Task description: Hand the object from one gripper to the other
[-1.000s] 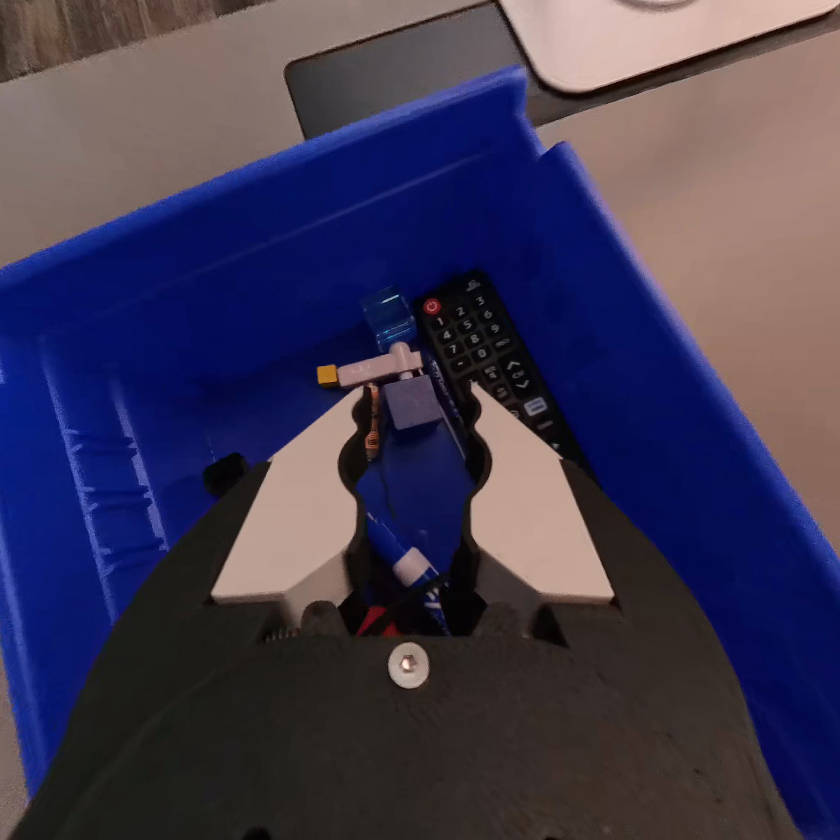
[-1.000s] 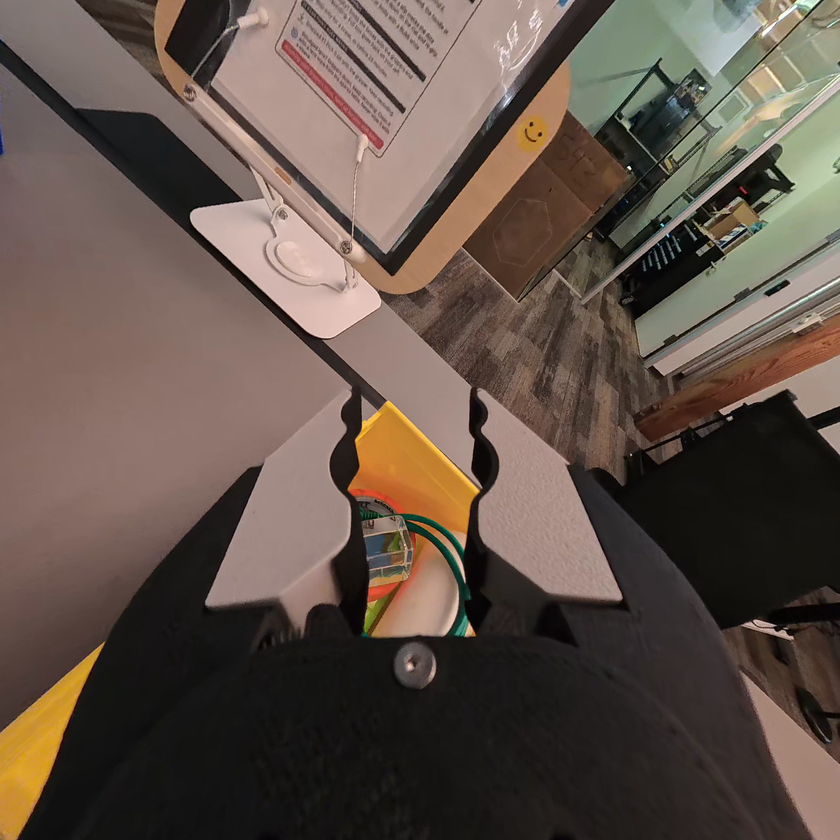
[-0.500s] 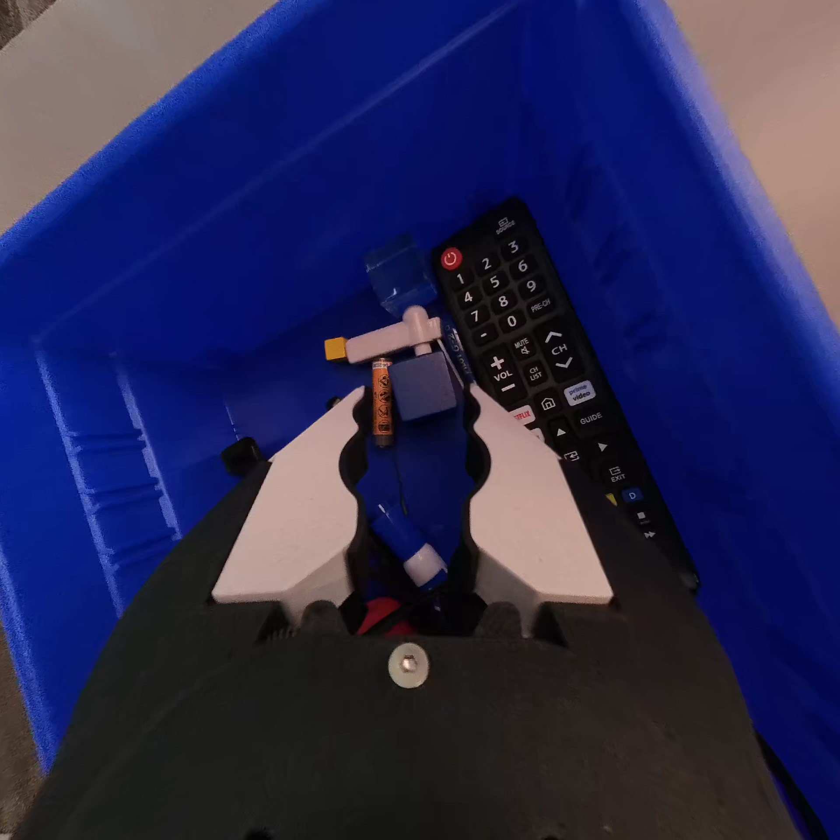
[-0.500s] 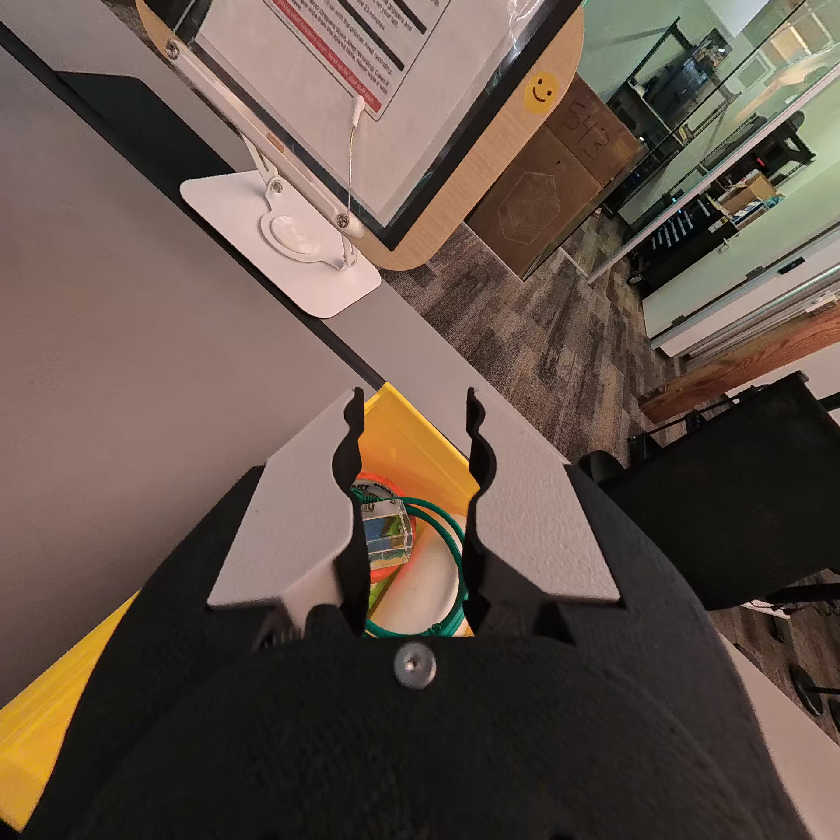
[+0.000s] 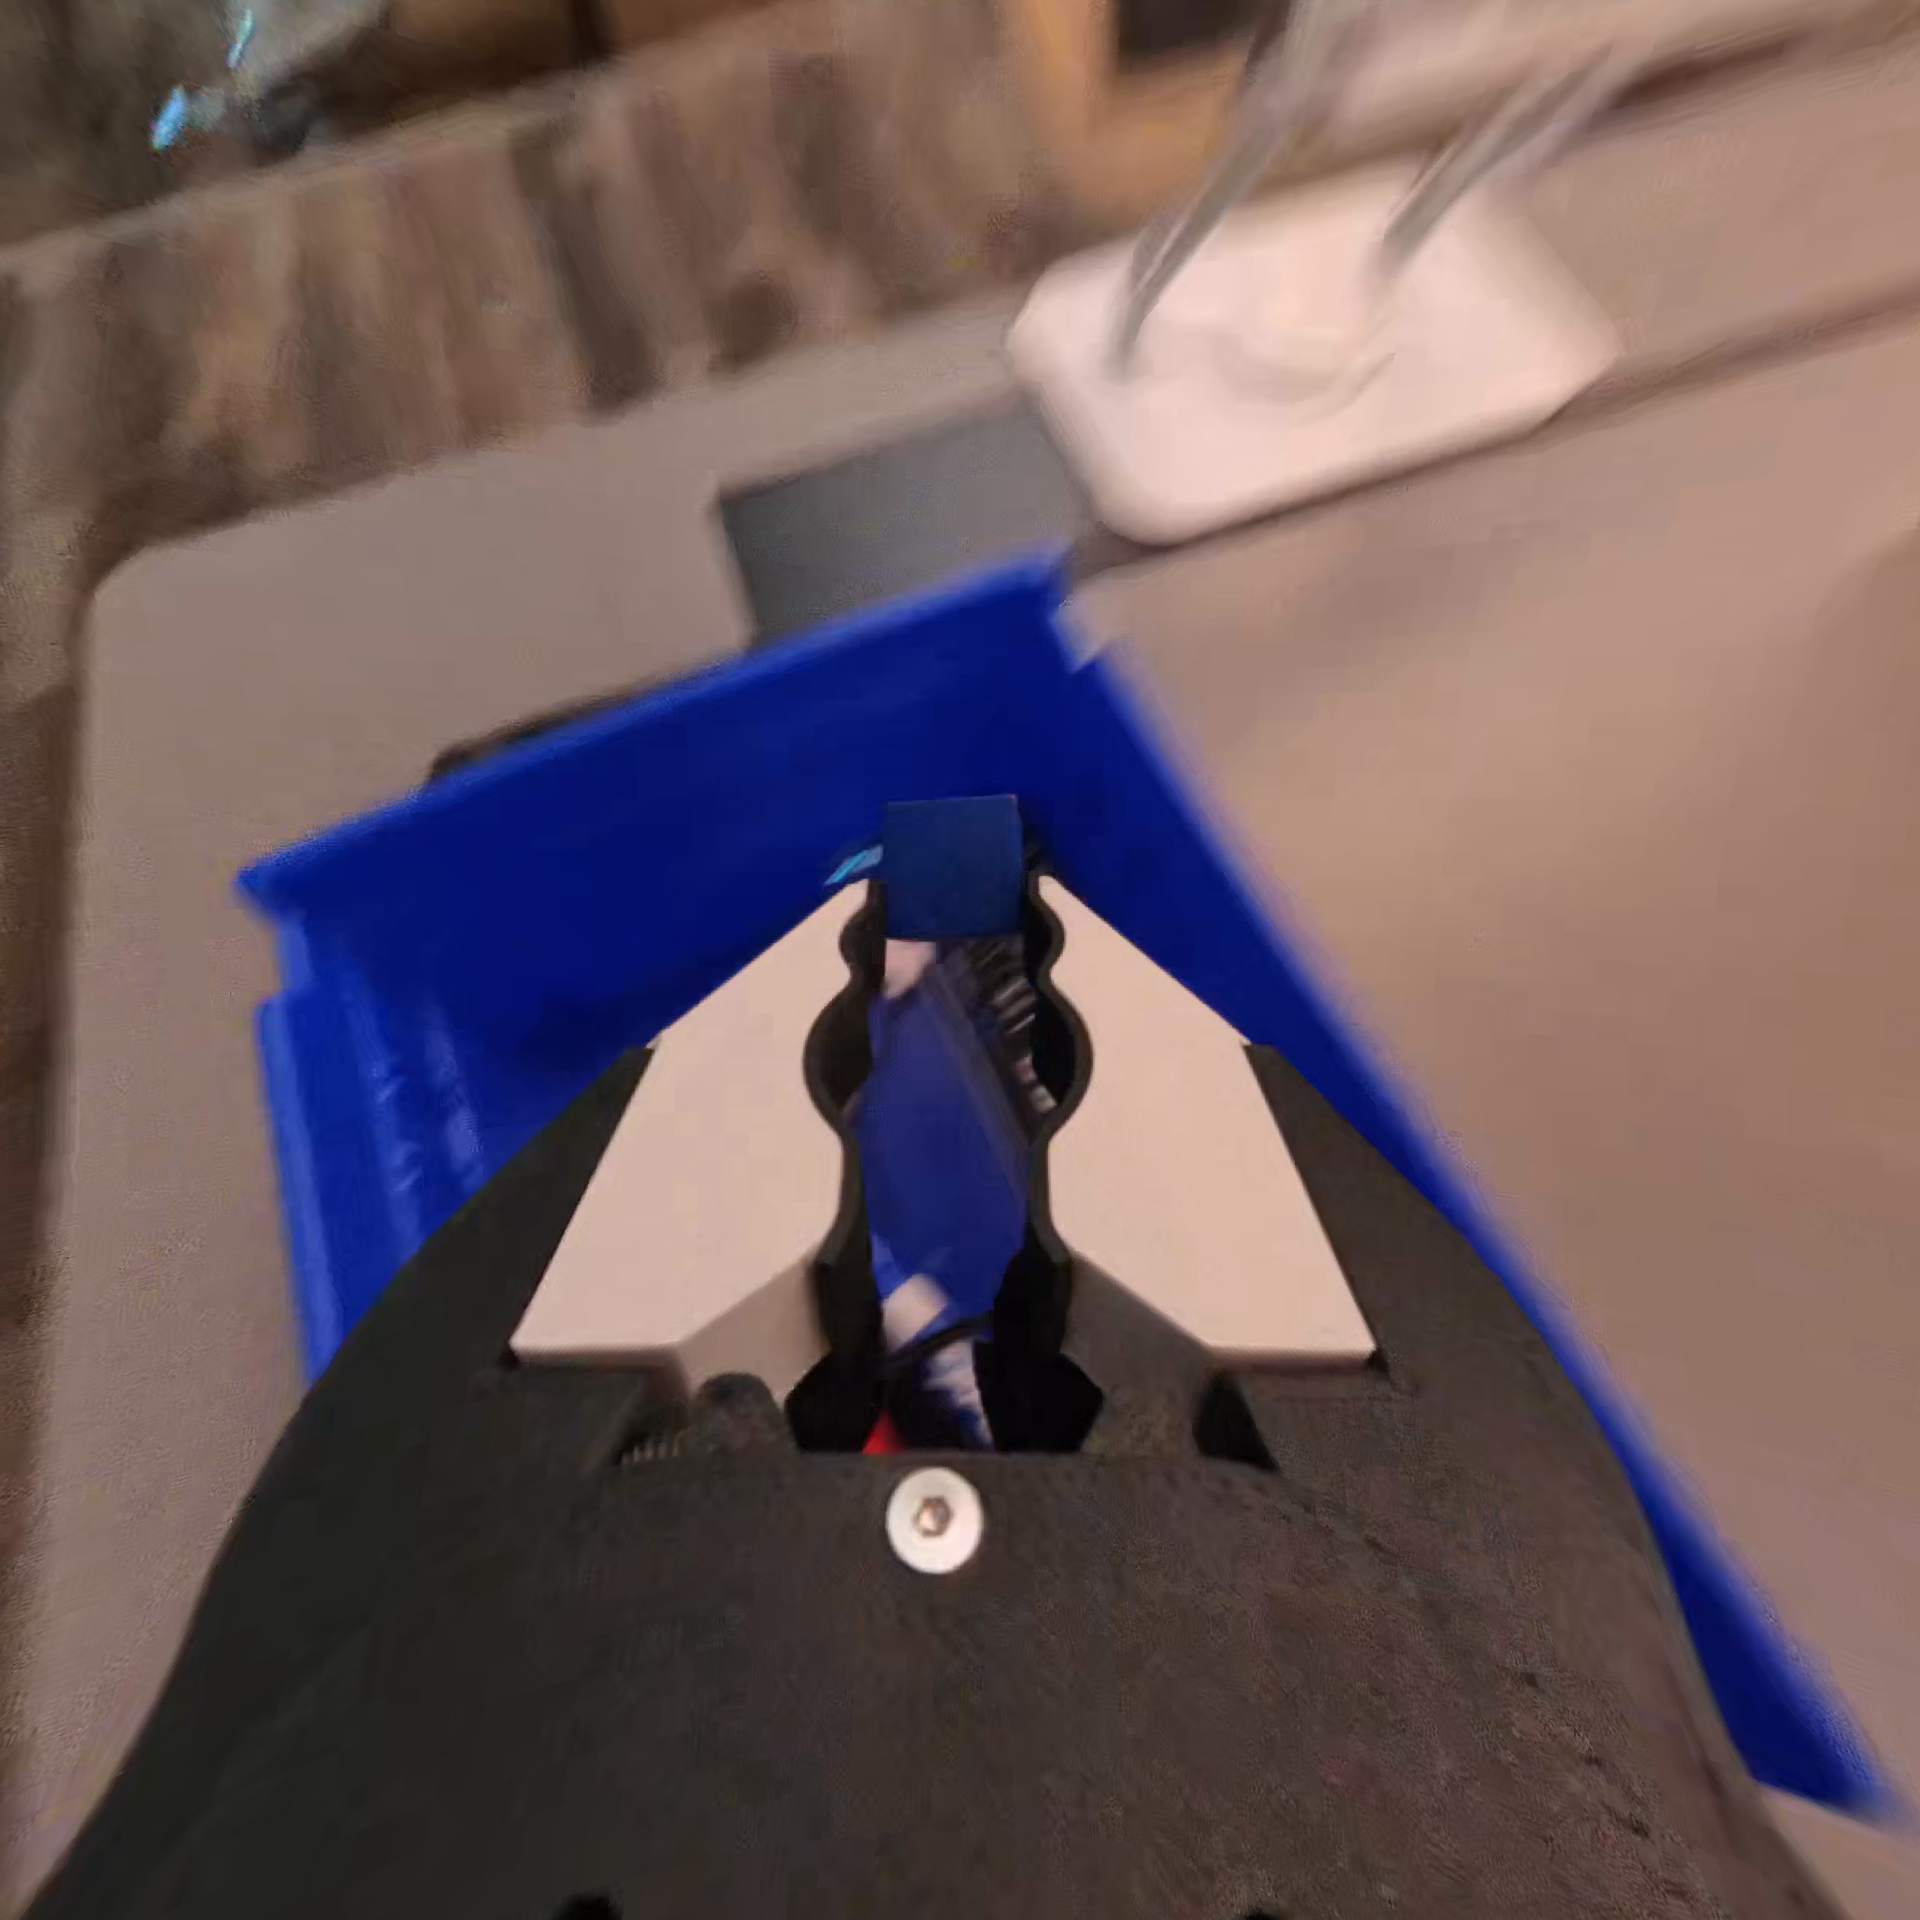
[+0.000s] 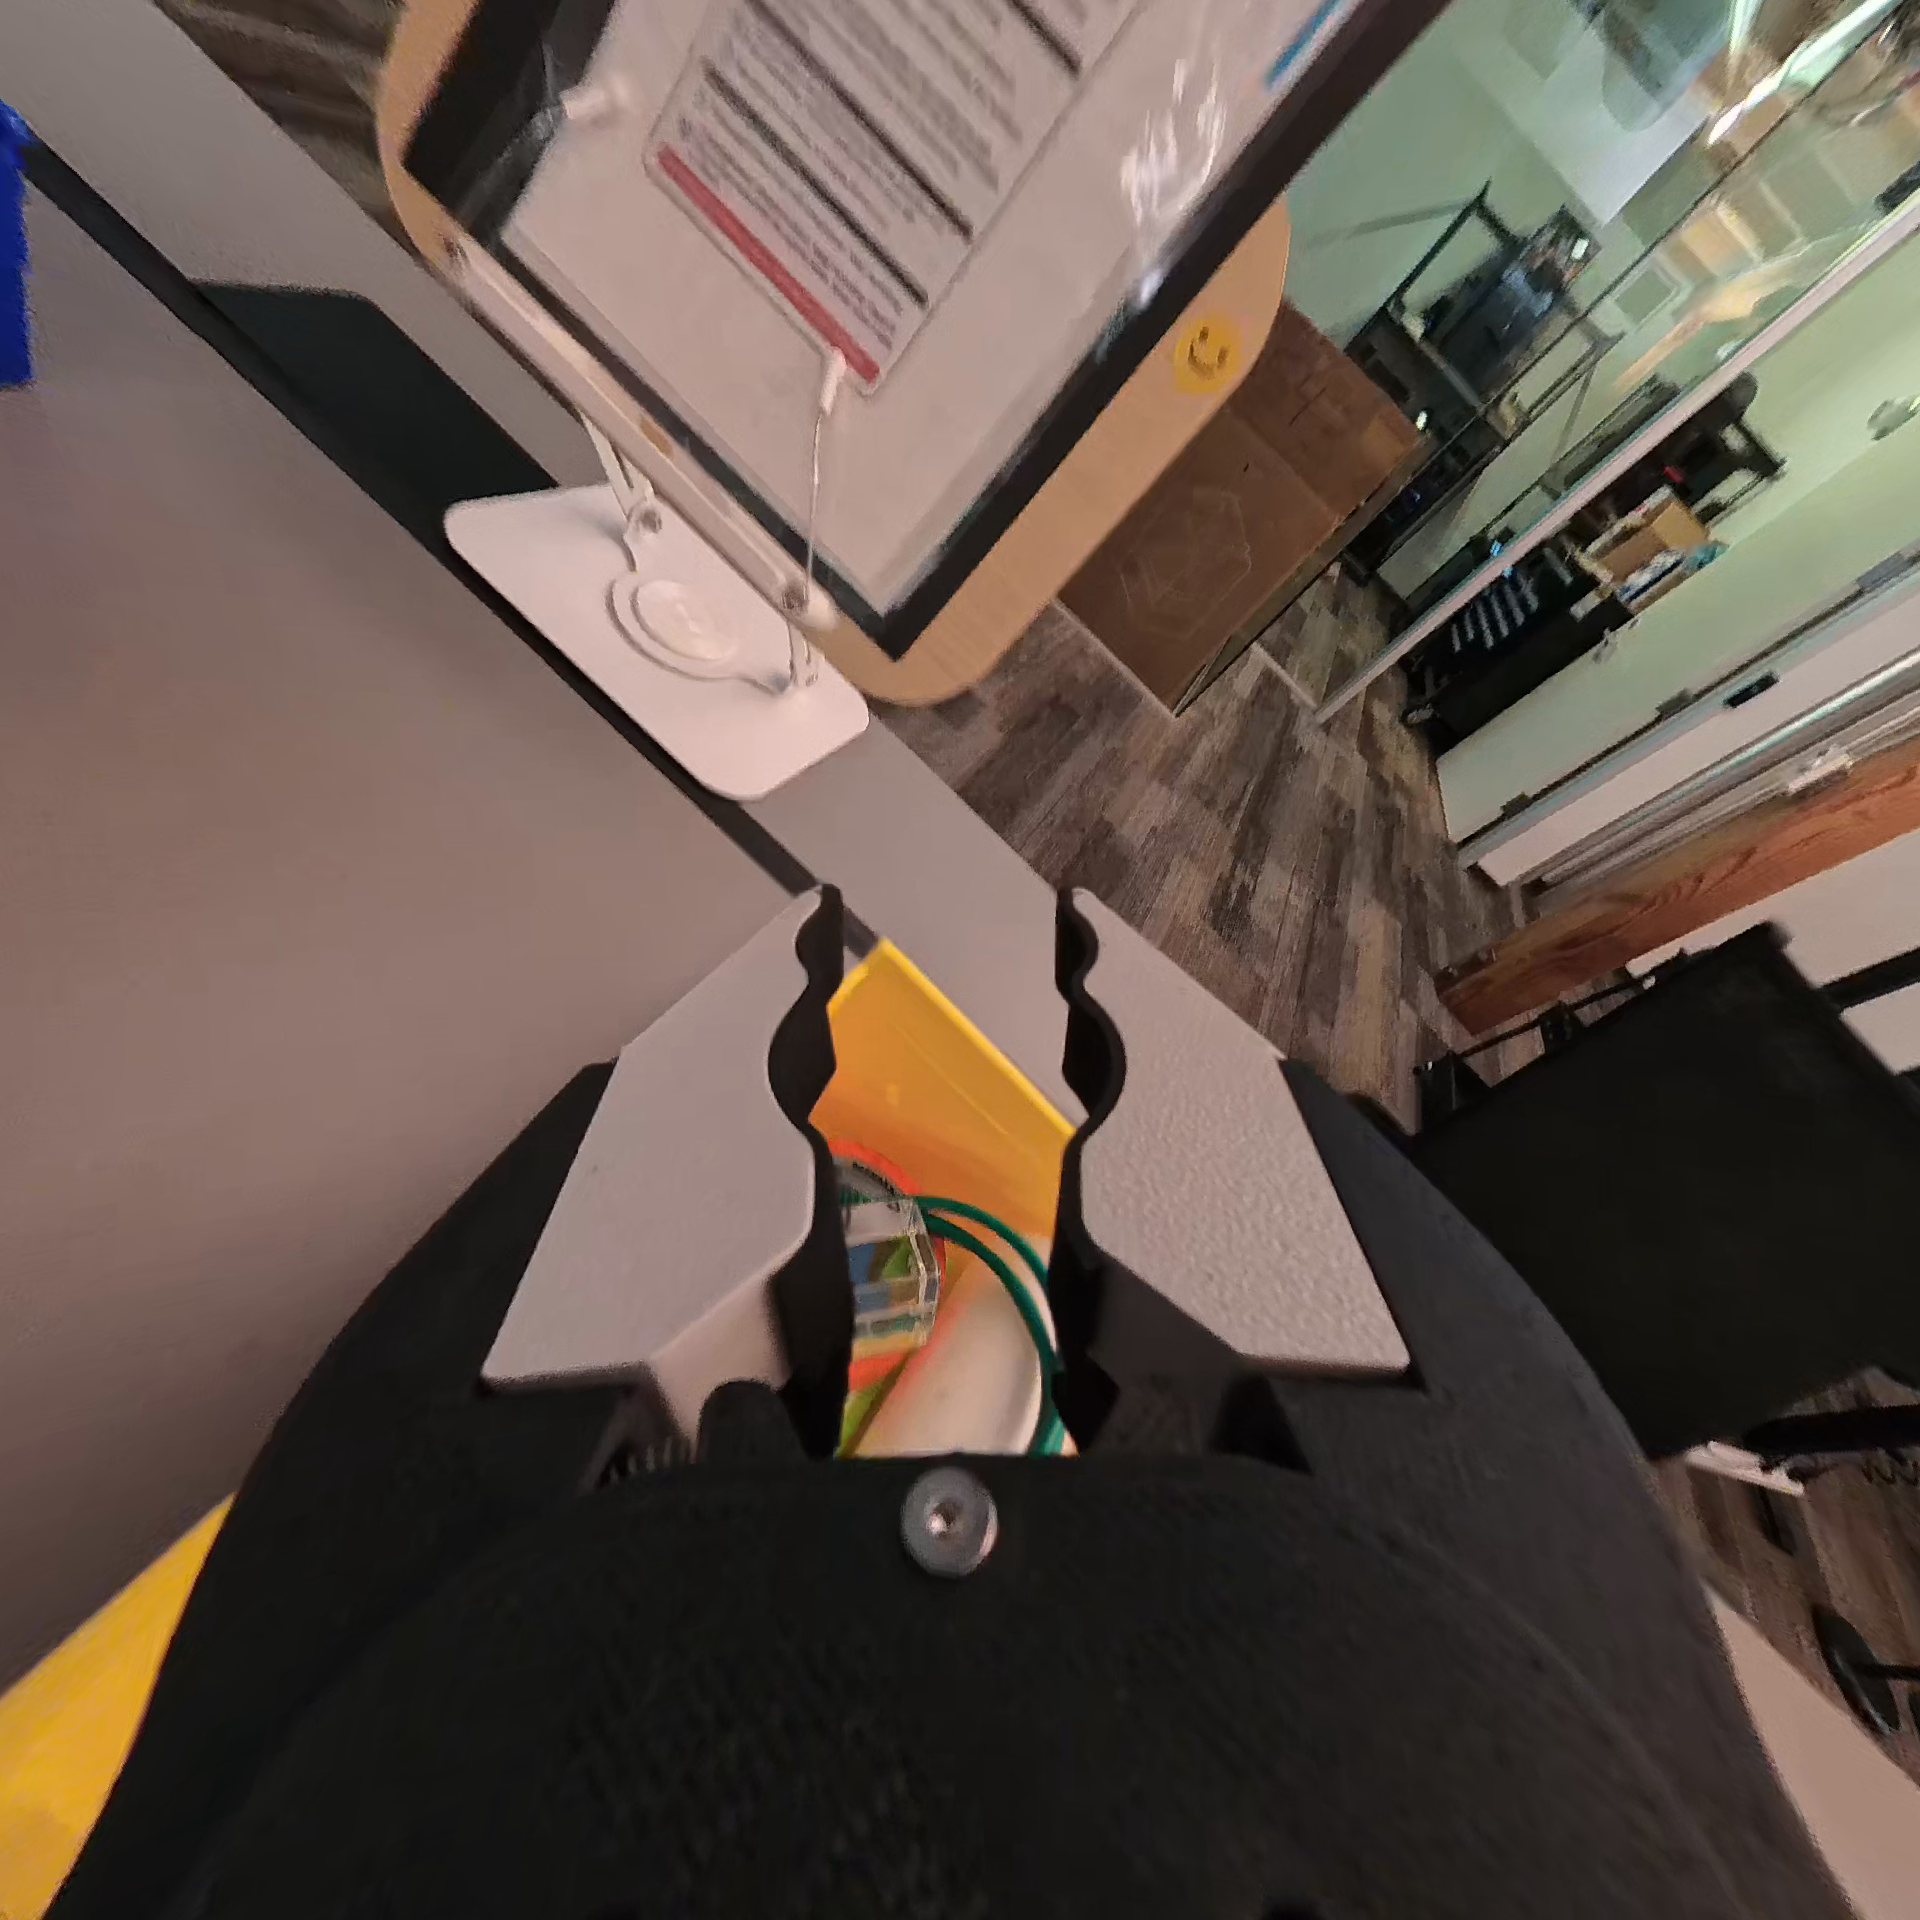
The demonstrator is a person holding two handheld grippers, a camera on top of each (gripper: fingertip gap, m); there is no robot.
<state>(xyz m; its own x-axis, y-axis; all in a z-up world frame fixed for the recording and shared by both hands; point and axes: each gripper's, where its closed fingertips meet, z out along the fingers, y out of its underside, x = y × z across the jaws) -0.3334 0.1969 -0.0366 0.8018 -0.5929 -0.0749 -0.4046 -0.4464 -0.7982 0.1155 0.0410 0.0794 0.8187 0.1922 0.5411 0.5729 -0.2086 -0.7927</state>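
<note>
In the blurred left wrist view, my left gripper (image 5: 951, 894) is shut on a small blue cube (image 5: 951, 868), held at its fingertips above the blue bin (image 5: 623, 862). A marker and a black remote show dimly between the fingers lower down. In the right wrist view, my right gripper (image 6: 940, 914) is open and empty above a yellow bin (image 6: 935, 1049). That bin holds a green cable (image 6: 997, 1247), a clear plug and a white roll.
The grey table (image 6: 260, 831) carries a white stand base (image 6: 665, 644) with a framed sign (image 6: 831, 260) at its far edge. A black mat (image 5: 883, 540) lies behind the blue bin. A wood floor, a cardboard box and a black chair (image 6: 1662, 1195) lie beyond the table. There is about 50 cm between the tips of the two grippers.
My left gripper closed on the blue cube and lifted it up out of the blue bin. My right gripper stayed open over the yellow bin and shifted slightly.
</note>
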